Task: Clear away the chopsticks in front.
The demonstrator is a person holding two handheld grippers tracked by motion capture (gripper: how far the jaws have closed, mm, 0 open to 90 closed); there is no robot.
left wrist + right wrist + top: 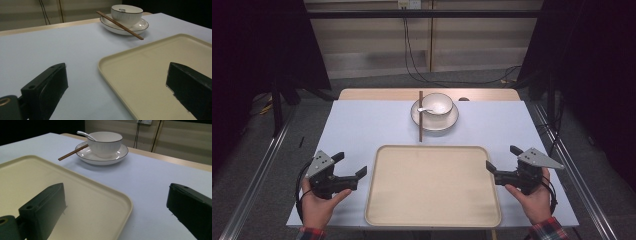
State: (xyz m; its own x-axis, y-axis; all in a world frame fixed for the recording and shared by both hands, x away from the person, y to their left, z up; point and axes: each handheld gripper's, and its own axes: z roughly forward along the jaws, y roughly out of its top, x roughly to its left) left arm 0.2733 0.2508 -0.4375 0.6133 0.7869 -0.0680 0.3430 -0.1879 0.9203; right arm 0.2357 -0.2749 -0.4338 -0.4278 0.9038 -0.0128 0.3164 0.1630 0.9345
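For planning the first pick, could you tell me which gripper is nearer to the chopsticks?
Left, slightly. The chopsticks lie left of centre on the plate's edge, so the left gripper is a bit closer than the right gripper.

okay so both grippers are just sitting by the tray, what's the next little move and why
Probably bring the left gripper forward toward the chopsticks lying across the plate's left rim. Both grippers, right gripper included, sit open and hold nothing beside the bare tray, and the chopsticks lie loosest, nearest its side.

Black two-jaw grippers point(351, 165) point(499, 157) with grey three-cornered plates, trailing cables; red plaid cuffs.
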